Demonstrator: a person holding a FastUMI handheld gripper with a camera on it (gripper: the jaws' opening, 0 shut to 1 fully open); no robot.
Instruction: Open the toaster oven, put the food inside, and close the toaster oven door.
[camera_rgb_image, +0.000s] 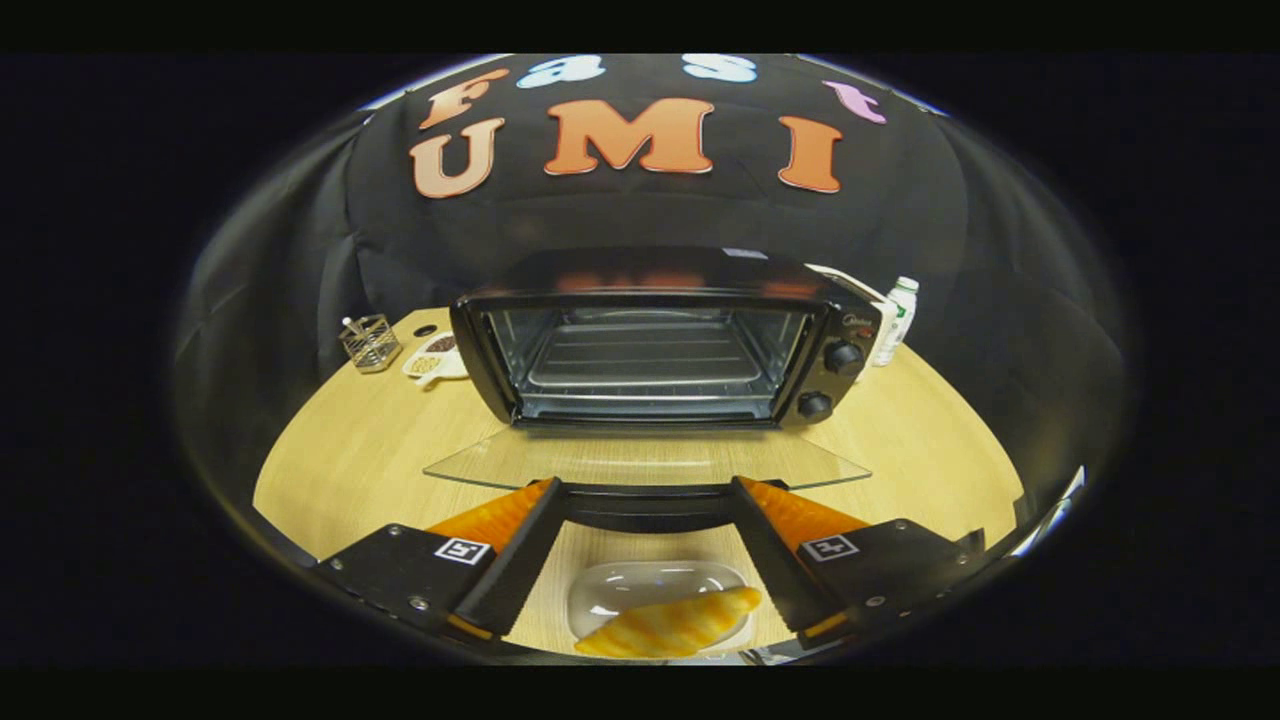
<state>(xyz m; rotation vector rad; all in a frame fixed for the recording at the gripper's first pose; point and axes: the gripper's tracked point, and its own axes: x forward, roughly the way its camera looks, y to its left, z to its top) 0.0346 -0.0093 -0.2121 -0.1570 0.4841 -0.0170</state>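
While the gripper (646, 492) hangs with jaws wide apart and empty, the croissant (668, 627) lies on a dish (610, 590) near, low between them. Beyond the fingertips the oven (660, 340) stands on the table (350, 450), door (645, 462) dropped flat.

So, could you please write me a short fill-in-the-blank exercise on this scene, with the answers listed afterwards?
1. The toaster oven door is folded down and so stands ____.
2. The croissant lies on a white ____, between the fingers of the gripper.
3. The gripper's fingers are spread apart, so the gripper is ____.
4. The wire rack inside the oven holds ____ food.

Missing words: open; dish; open; no
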